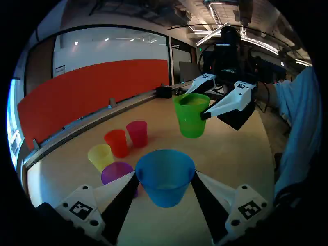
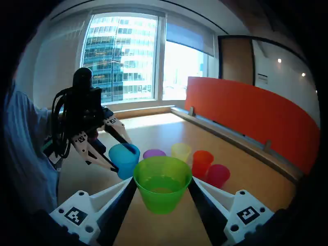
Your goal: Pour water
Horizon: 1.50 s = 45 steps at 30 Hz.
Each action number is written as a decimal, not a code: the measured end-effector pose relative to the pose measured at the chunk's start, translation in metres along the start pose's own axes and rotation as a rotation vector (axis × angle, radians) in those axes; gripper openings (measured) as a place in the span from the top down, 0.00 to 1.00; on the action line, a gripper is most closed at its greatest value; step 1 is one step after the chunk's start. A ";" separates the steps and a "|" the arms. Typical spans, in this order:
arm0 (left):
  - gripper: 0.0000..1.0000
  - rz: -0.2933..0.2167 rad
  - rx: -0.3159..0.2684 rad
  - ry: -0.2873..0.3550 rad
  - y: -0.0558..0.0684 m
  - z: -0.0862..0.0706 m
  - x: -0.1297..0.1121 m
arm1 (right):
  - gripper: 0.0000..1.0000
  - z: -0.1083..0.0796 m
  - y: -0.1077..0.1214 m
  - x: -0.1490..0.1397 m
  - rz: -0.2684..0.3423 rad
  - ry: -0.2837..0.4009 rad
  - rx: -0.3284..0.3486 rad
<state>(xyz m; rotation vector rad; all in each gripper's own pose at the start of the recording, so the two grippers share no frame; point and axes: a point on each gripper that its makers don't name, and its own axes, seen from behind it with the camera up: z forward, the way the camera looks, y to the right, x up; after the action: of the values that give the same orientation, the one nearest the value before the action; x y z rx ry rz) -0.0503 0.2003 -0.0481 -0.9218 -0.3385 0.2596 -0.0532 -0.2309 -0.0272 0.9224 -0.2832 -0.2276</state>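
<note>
Green cup (image 2: 162, 192) — a little liquid at its bottom — pinched upright in right claw (image 2: 162, 180); left claw (image 1: 165, 174) pinches blue cup (image 1: 165, 186) above tabletop (image 1: 229, 151).

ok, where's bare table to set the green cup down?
Free: bare table between the cup cluster and the sleeve, below the green cup. Crowded: yellow cup, red cup, pink cup, purple cup bunched along the rail, beside the blue cup.
</note>
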 end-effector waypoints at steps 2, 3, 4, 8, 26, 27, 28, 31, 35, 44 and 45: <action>0.13 0.005 -0.001 -0.012 0.000 0.002 -0.006 | 0.09 0.002 0.000 -0.005 -0.003 -0.011 0.001; 0.13 0.006 -0.002 -0.017 0.000 0.002 -0.008 | 0.09 0.003 0.000 -0.007 -0.003 -0.016 0.002; 0.13 0.008 -0.002 -0.021 -0.001 0.003 -0.010 | 0.09 0.004 0.000 -0.009 -0.004 -0.021 0.003; 0.13 0.008 -0.005 -0.035 -0.002 0.006 -0.019 | 0.09 0.008 -0.001 -0.018 -0.002 -0.037 0.008; 0.13 0.043 -0.028 -0.099 0.001 0.018 -0.051 | 0.09 0.017 -0.004 -0.047 0.009 -0.083 0.009; 0.13 0.043 -0.029 -0.101 0.001 0.019 -0.053 | 0.09 0.017 -0.004 -0.047 0.010 -0.084 0.008; 0.13 0.043 -0.029 -0.103 0.001 0.019 -0.054 | 0.09 0.017 -0.004 -0.048 0.010 -0.086 0.007; 0.13 0.042 -0.029 -0.107 0.002 0.021 -0.057 | 0.09 0.017 -0.005 -0.049 0.010 -0.088 0.004; 0.13 0.040 -0.031 -0.109 0.002 0.021 -0.060 | 0.09 0.018 -0.005 -0.050 0.012 -0.090 0.001; 0.13 0.045 -0.026 -0.126 -0.001 0.021 -0.064 | 0.09 0.021 -0.006 -0.057 0.016 -0.098 -0.004; 0.13 0.050 -0.023 -0.130 -0.002 0.021 -0.065 | 0.09 0.022 -0.006 -0.058 0.016 -0.100 -0.005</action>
<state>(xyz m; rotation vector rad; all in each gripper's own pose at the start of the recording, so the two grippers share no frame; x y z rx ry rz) -0.1177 0.1912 -0.0466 -0.9394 -0.4394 0.3629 -0.1159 -0.2325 -0.0276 0.9052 -0.3818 -0.2596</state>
